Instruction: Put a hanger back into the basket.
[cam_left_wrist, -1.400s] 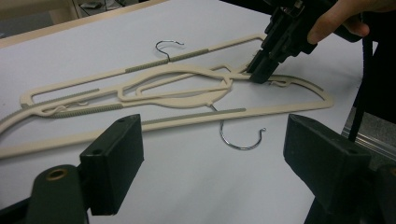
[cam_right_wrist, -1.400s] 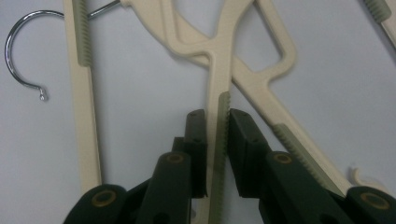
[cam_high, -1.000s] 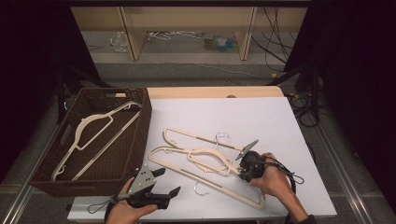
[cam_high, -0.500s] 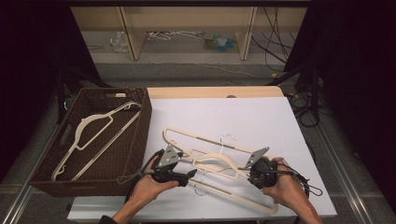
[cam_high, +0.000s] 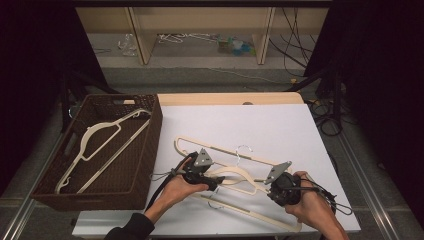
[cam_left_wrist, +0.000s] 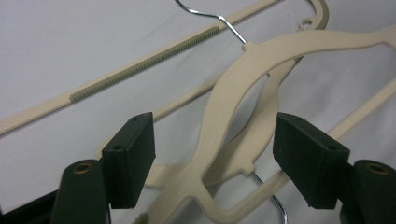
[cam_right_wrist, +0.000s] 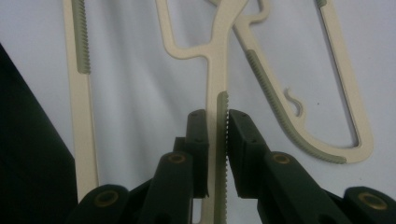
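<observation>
Cream plastic hangers (cam_high: 235, 174) with metal hooks lie overlapping on the white table (cam_high: 250, 125). My left gripper (cam_high: 212, 181) stands at their left side. In the left gripper view its jaws straddle the curved neck of a hanger (cam_left_wrist: 219, 121) with gaps on both sides; the left gripper (cam_left_wrist: 215, 135) is open and its jaws have just been closing. My right gripper (cam_high: 274, 189), held at the right, is shut on a hanger's straight arm (cam_right_wrist: 215, 79) at its ribbed strip; the right gripper (cam_right_wrist: 215, 116) pads press the arm on both sides.
A brown wicker basket (cam_high: 150, 130) sits at the table's left with one cream hanger (cam_high: 95, 145) inside. Behind the table a low wooden shelf (cam_high: 200, 20) has clutter on the floor beneath it. Cables (cam_high: 330, 115) trail past the right edge.
My left hand has come from the table's front left edge to the hangers, and its jaws now straddle one. The right gripper has shifted slightly right, still holding its hanger.
</observation>
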